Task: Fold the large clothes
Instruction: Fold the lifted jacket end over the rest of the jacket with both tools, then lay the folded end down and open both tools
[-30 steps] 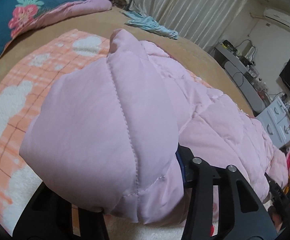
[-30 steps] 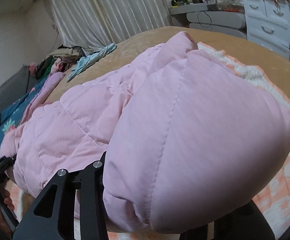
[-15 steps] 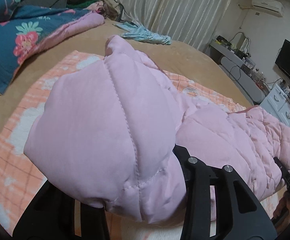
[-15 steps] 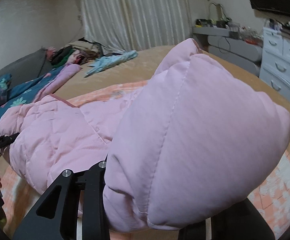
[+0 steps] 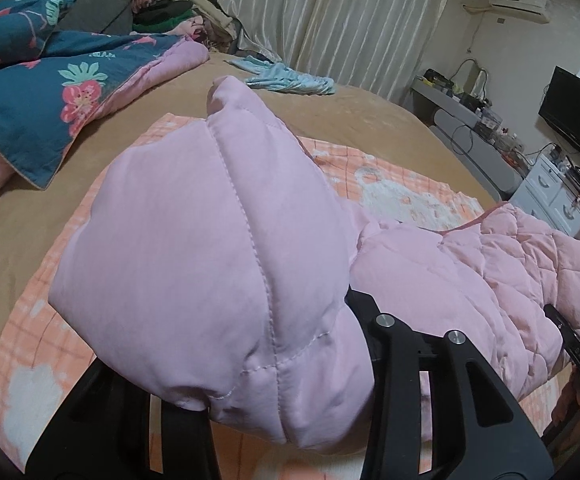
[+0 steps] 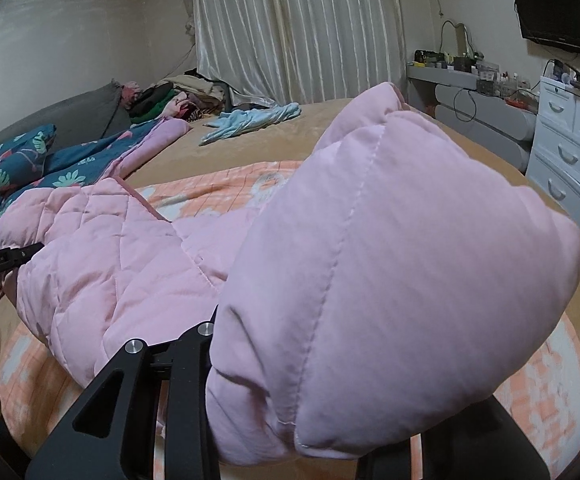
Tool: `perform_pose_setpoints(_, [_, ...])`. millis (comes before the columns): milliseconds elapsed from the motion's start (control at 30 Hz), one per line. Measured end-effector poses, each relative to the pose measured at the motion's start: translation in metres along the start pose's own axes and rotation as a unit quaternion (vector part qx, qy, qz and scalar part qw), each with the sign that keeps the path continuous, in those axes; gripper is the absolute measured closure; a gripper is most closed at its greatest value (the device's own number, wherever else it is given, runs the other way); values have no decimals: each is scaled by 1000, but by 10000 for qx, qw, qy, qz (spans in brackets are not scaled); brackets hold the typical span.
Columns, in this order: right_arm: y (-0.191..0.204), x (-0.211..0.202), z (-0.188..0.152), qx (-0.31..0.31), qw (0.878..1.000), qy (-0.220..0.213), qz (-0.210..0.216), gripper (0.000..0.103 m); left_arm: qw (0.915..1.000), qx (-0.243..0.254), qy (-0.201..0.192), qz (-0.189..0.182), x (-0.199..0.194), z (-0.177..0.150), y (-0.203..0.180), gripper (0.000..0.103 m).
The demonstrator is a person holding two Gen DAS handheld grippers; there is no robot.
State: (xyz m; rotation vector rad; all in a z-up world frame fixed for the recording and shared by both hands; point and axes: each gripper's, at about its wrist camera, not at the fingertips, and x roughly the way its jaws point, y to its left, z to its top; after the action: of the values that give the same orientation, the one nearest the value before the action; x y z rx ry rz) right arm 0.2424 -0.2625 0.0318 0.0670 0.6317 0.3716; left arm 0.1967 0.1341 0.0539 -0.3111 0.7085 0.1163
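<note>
Since a second ago both grippers have lifted and drawn back, so more of the orange checked blanket (image 5: pixel 409 196) shows beyond the pink padded jacket (image 5: pixel 218 264), and the quilted lining now hangs in plain sight between the two grips.

Item: jacket, pink, quilted. One puffy end bulges over the left gripper (image 5: pixel 290 420) and fills the left wrist view from 9 to 3 o'clock; the other end swells over the right gripper (image 6: pixel 290 432) in the right wrist view, its bulk toward 2 o'clock. The middle sags between them above the blanket.

Left gripper: fingers pinched together on the jacket's edge, tips buried in the fabric. Right gripper: likewise clamped on the jacket's edge, tips hidden under the padding.

Bed (image 5: pixel 369 120): tan cover, with the blanket spread on it under the jacket.

Quilt (image 5: pixel 50 92): dark blue with flowers, pink underside, at 10 o'clock in the left view.

Light blue garment (image 5: pixel 290 80): lying flat on the bed at 12 o'clock, well apart from the jacket.

Clothes pile (image 6: pixel 178 98): heaped at the bed's far corner, by the pale curtains (image 6: pixel 297 28).

White drawers (image 6: pixel 565 148): at 3 o'clock in the right view, with a television (image 6: pixel 557 8) on the wall above.
</note>
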Motion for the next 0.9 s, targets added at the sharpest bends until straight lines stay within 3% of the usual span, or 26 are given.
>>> perform_pose_setpoints(567, [-8,-27,-68,499,9981,357,-45,71,9995,79,235,181,-20,-69,17,66])
perform_pose_setpoints(767, [-19,-14,-86,1035,9922,694,-95,63,9994,-47,267,222,-13,-88,29,57])
perform_pose_setpoints(900, [-30,-6,-99,1554,9838,889,-40,50,9992,-139,294,222,-9,-96,34,48])
